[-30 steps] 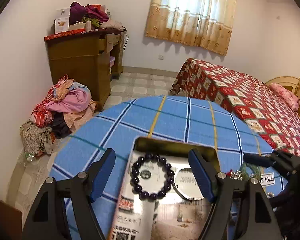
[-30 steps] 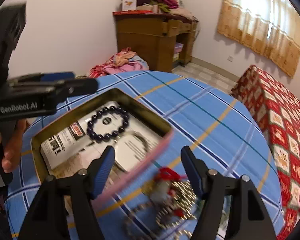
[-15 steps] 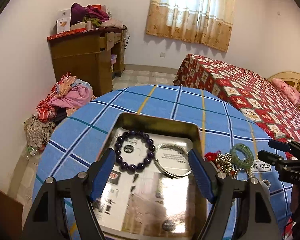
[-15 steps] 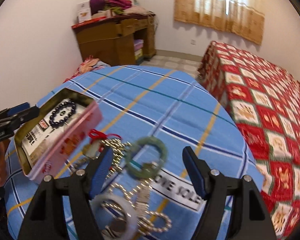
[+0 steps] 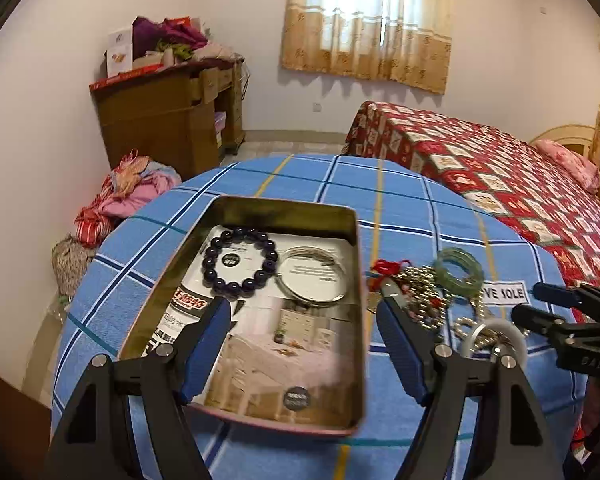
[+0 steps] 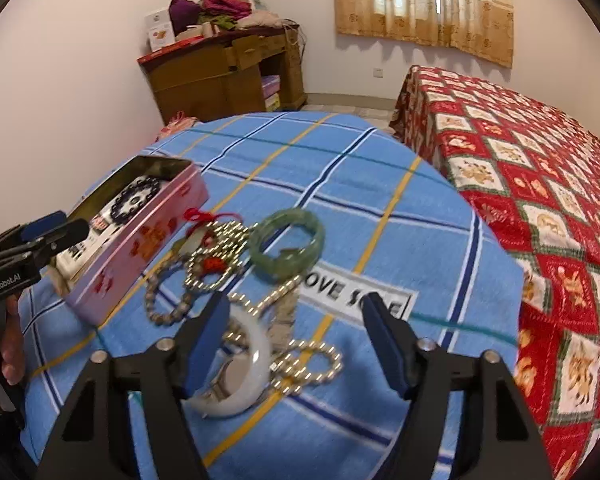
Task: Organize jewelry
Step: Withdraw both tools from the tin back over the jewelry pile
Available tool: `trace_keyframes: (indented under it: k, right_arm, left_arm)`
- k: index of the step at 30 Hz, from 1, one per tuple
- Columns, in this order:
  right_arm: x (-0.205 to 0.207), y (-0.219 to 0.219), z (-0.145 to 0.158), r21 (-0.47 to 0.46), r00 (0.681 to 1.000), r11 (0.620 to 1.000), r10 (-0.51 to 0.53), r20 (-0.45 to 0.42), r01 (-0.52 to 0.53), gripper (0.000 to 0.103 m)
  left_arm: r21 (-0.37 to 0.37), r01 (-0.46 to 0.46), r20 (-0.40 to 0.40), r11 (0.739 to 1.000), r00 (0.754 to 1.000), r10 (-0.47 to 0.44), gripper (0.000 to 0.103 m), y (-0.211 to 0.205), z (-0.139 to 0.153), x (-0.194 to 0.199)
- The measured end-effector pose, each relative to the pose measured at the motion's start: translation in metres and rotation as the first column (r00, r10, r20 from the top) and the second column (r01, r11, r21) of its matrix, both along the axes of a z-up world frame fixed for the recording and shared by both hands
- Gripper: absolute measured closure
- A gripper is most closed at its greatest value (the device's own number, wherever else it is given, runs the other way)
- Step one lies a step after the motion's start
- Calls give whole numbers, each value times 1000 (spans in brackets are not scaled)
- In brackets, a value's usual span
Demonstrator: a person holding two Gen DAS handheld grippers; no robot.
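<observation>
Both views have pulled back — right tongs [image 6: 296, 344] (spread, just narrowing) above the white bangle [image 6: 244, 380]; left tongs [image 5: 306, 344] spread, empty.

- An open rectangular metal tin [image 5: 342, 216] with a pink outer wall sits at the frame's centre on a blue checked tablecloth [image 5: 400, 208].
- Inside it, in the upper part, a dark purple bead bracelet [image 5: 240, 266] lies just left of a thin silver bangle [image 5: 312, 278], on printed paper.
- The left gripper [image 5: 304, 320] stands with its blue-padded jaws apart and nothing between the pads, low in the frame over the tin.
- Right of the tin lies a tangle of chains with a green jade bangle [image 5: 460, 270] and a white bangle [image 5: 494, 340].
- The right gripper's [image 5: 534, 304] black tips enter at the right edge.
</observation>
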State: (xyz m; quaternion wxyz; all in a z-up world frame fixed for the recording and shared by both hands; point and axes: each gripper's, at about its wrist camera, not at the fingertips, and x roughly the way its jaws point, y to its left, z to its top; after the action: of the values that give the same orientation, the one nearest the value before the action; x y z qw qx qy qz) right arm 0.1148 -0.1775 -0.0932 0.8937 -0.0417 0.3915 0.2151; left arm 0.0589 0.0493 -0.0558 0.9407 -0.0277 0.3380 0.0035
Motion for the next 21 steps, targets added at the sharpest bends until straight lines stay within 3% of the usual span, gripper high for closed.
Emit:
trace_keyframes:
  k: [4,7,13,15,21]
  right_arm:
    - [-8,8,-5,-29,999,999,32,-8,-33,50]
    - [-10,7,-8,-30,999,999,33,-9,-34,50]
    - [-11,5,-12,-22,999,999,30,-23,-31,50]
    - [-11,7,-13,-21,999,999,35,-26,-36,53]
    - [-10,11,-18,-30,998,998,48,-41,-49,58]
  left_arm:
    - [39,17,-8,999,1000,-17,28,-12,-5,0]
    - [72,-7,-38,997,999,10,28,-10,-15,4]
    - [41,2,-66,999,998,0,27,0,-24,4]
    - [44,5,-64,999,998,-2,22,3,-25,4]
    - [1,-50,-74,999,996,50,21,27,-28,7]
